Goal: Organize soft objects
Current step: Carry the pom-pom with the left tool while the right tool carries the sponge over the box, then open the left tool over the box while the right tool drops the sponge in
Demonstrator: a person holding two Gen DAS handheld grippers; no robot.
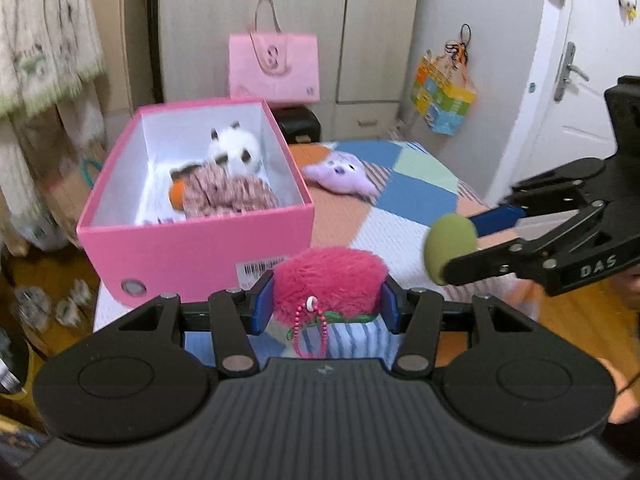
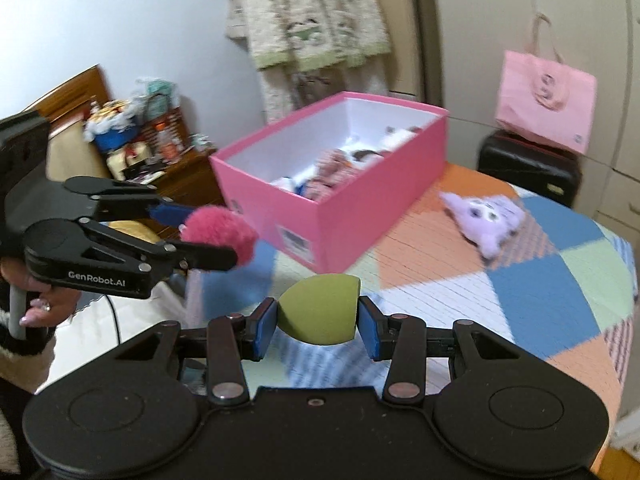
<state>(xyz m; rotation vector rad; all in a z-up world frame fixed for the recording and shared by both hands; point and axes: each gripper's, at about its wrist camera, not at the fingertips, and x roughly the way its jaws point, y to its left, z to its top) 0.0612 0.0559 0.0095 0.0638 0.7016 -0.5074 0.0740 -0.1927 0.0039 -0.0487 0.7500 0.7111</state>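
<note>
My left gripper is shut on a fluffy pink pompom with a bead chain, held above the bed just in front of the pink box. It also shows in the right wrist view. My right gripper is shut on a green sponge, held above the bed to the right of the box; the sponge shows in the left wrist view. The open box holds a white plush and patterned fabric. A purple plush lies on the bed right of the box.
The bed has a patchwork cover. A pink bag sits on a black case behind the bed, before wardrobes. A cluttered wooden nightstand is left of the bed. A door is at right.
</note>
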